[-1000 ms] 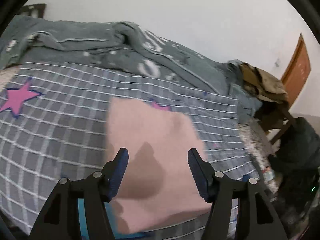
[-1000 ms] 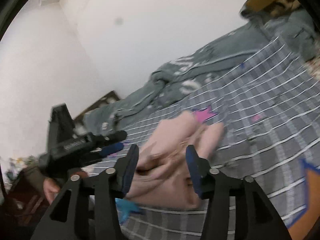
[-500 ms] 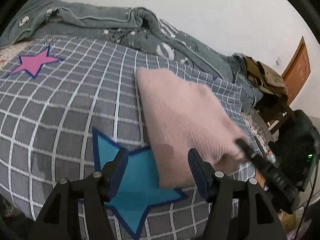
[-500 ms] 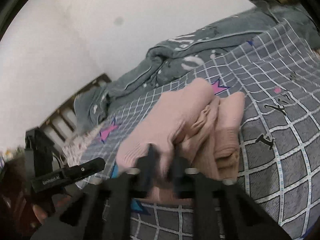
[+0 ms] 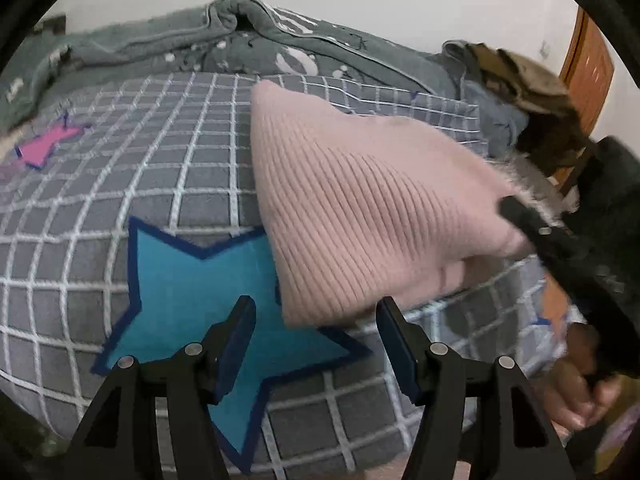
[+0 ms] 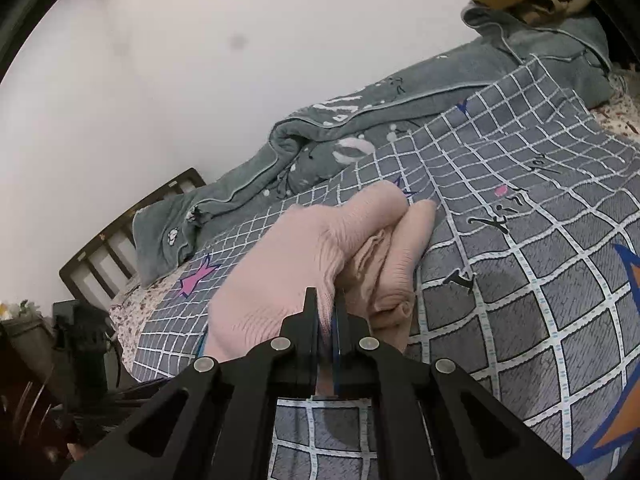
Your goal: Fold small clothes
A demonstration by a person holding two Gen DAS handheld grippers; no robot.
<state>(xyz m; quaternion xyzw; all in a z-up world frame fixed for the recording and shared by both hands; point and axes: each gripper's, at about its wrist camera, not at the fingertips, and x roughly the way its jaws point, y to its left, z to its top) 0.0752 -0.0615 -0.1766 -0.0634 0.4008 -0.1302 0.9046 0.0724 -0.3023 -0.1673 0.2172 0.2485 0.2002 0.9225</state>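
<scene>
Your right gripper (image 6: 326, 312) pinches the pink top (image 5: 360, 216) near the bed's (image 5: 100, 208) front edge, left gripper (image 5: 316, 336) is open & empty, so the fold's approx. half done w/ more left.

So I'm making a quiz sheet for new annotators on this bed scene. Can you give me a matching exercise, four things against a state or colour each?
Things:
1. left gripper
2. right gripper
3. big star on the bedsheet nearest the left gripper
4. blanket along the wall

States or colours:
A. grey-green, bunched up
B. shut on the pink sweater
C. open, holding nothing
D. blue

Pairs: 1-C, 2-B, 3-D, 4-A
</scene>
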